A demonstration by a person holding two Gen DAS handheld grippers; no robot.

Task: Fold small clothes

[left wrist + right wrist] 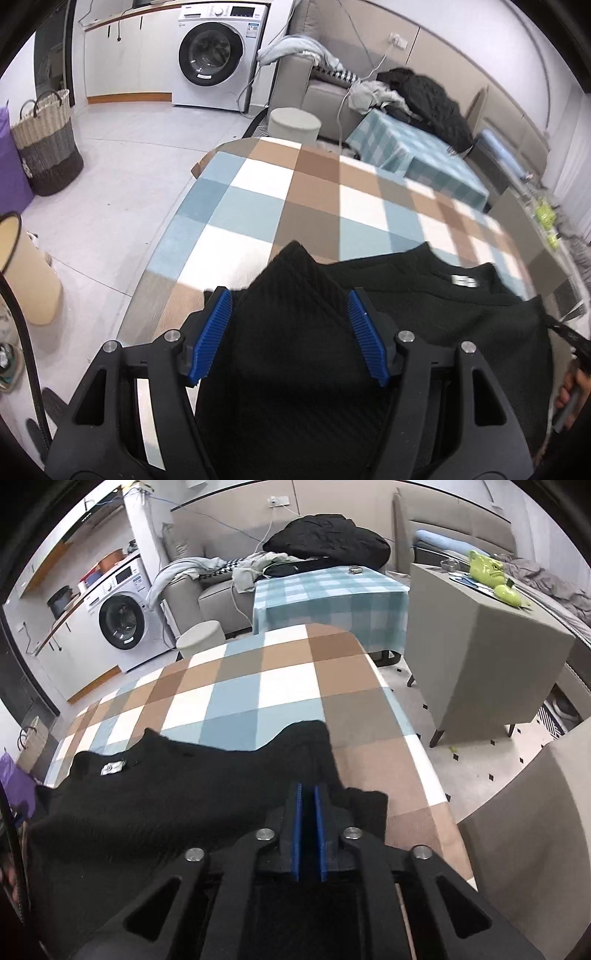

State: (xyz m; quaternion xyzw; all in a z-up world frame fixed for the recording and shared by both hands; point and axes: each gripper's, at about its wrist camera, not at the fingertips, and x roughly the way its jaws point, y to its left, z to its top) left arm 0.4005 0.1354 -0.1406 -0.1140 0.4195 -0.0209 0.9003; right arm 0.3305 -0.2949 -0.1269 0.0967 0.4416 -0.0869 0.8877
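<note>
A black knit top point(424, 302) with a white neck label point(463, 280) lies on the checked table point(295, 184). My left gripper point(290, 299) is open, its blue pads point(210, 336) on either side of a raised fold of the top's sleeve. In the right wrist view the same top point(166, 794) spreads across the near table point(280, 686). My right gripper point(308, 792) is shut, its blue pads point(296, 830) pinching the black fabric at the top's right edge.
A washing machine point(218, 55), woven basket point(46, 144) and beige bin point(26, 273) stand on the floor to the left. A sofa with clothes point(325, 542), a second checked table point(332, 598) and a grey cabinet point(480, 657) lie beyond and right.
</note>
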